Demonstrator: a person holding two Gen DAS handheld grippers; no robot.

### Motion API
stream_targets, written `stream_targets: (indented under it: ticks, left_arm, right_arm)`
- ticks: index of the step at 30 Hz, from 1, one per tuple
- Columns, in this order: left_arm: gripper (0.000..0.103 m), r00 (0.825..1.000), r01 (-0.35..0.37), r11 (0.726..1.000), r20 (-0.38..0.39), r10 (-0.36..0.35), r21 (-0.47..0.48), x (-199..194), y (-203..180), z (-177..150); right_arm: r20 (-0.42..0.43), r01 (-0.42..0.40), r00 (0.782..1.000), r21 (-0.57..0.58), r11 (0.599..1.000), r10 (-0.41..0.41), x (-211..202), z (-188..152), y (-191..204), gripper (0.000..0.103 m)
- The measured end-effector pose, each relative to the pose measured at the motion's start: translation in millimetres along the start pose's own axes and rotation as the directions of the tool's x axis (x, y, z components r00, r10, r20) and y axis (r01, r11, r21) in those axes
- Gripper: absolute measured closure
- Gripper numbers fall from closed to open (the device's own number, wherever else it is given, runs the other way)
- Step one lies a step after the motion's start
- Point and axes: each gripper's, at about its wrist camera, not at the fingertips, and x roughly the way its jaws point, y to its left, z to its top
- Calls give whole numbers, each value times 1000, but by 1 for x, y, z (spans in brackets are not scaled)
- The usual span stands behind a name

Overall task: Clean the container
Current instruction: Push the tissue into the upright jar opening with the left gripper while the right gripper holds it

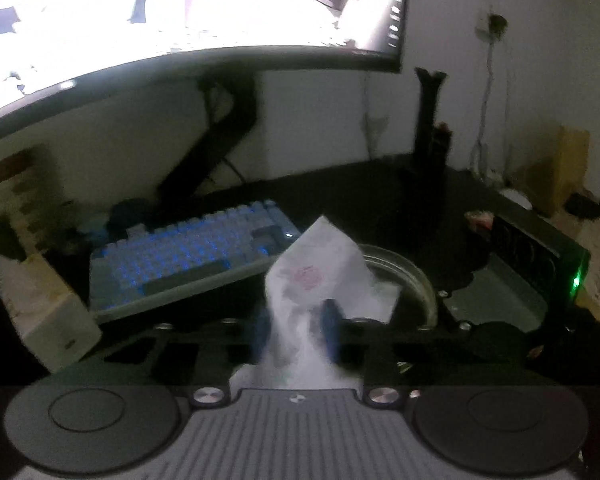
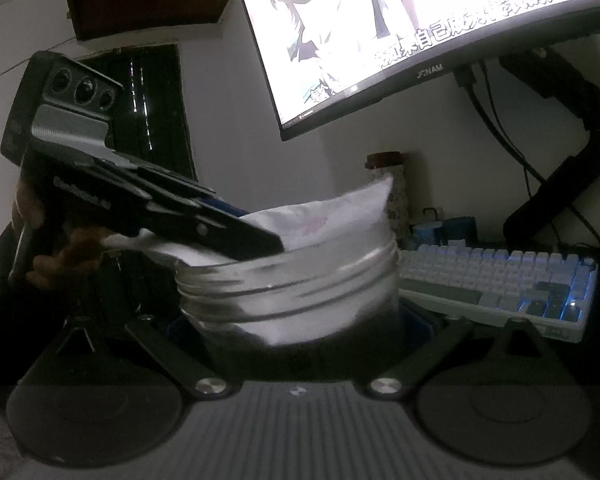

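Note:
A clear glass jar (image 2: 292, 292) with a threaded neck sits between the fingers of my right gripper (image 2: 296, 320), which is shut on its sides. In the left wrist view only the jar's rim (image 1: 412, 276) shows, behind a crumpled white tissue (image 1: 316, 272) with a faint pink print. My left gripper (image 1: 296, 320) is shut on that tissue, its blue fingers (image 1: 332, 324) pinching it. From the right wrist, the left gripper (image 2: 268, 244) slants down from the left, held by a hand (image 2: 60, 256), its tip at the jar's mouth. The tissue (image 2: 332, 216) bulges out over the rim.
A backlit grey-blue keyboard (image 1: 188, 264) (image 2: 500, 284) lies on the dark desk beyond the jar. A lit curved monitor (image 1: 180, 12) (image 2: 420, 20) hangs above on a black arm (image 2: 560, 160). A white box (image 1: 40, 304) stands at the left, a black stand (image 1: 428, 120) at the back.

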Motion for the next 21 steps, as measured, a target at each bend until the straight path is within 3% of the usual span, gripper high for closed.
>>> stream_targets:
  ticks: [8,14,21]
  left_arm:
    - [90,998,-66,998,21,65,23,14,-4,5]
    - [90,997,-54,997,58,51,53,18,-8,5]
    - [89,997,-59,998,44,58,34,11,-7,2]
  right_arm:
    - [-2,1,1000,-12,1000,-1,1,0,2,3]
    - [0,-4,1000,-17,1000,4,0,-1,3,2]
    - [0,7,1000,-3,1000,-7,1,0,1,3]
